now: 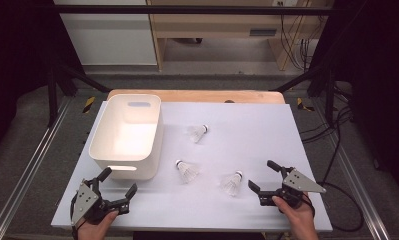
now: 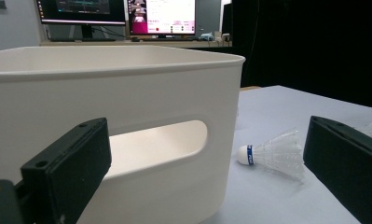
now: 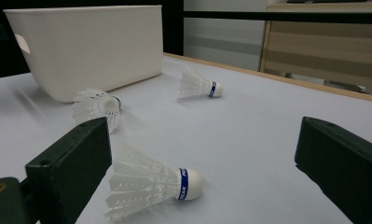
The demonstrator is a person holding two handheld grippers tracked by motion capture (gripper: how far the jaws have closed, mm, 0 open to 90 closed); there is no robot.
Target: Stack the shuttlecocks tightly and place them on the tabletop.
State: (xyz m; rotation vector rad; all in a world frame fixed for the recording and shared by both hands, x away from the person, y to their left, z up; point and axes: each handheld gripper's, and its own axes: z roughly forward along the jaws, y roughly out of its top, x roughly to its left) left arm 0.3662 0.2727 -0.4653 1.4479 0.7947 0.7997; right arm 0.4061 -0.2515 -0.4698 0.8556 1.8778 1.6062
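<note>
We look down on a white table [image 1: 247, 210]. At ten o'clock stands a white plastic bin [image 1: 127, 135] with handle slots. Three shuttlecocks lie on their sides: the far shuttlecock [image 1: 198, 132] near the centre, the middle shuttlecock [image 1: 187, 171] at six o'clock just beside the bin, and the near shuttlecock [image 1: 232, 183] at five o'clock. Our left tool [image 1: 118, 189] sits at seven o'clock before the bin, jaws apart. Our right tool [image 1: 263, 176] sits at five o'clock, jaws apart, near the near shuttlecock.

High view looks down; both gripper views skim the table [image 1: 247, 125]
</note>
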